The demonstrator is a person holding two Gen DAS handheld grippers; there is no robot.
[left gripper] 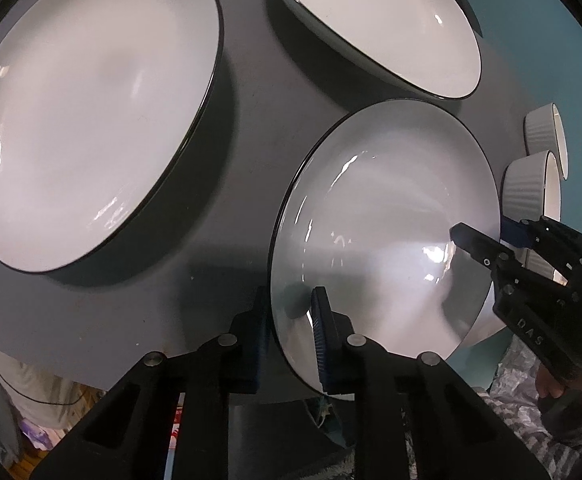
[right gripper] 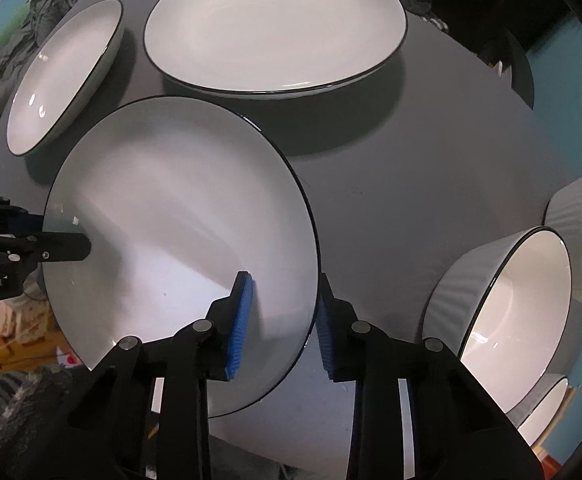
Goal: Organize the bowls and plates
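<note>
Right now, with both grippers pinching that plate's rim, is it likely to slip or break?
The plate looks glazed and glossy, so probably slippery against the fingers' blue pads. It seems rigid ceramic, likely chipping if dropped on the table. The left gripper and right gripper grip opposite edges, which should steady it.

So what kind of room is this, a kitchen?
Probably a home, maybe a dining spot; no kitchen fittings show. White plates and ribbed bowls sit on a grey table, with teal walls and household clutter behind.
</note>
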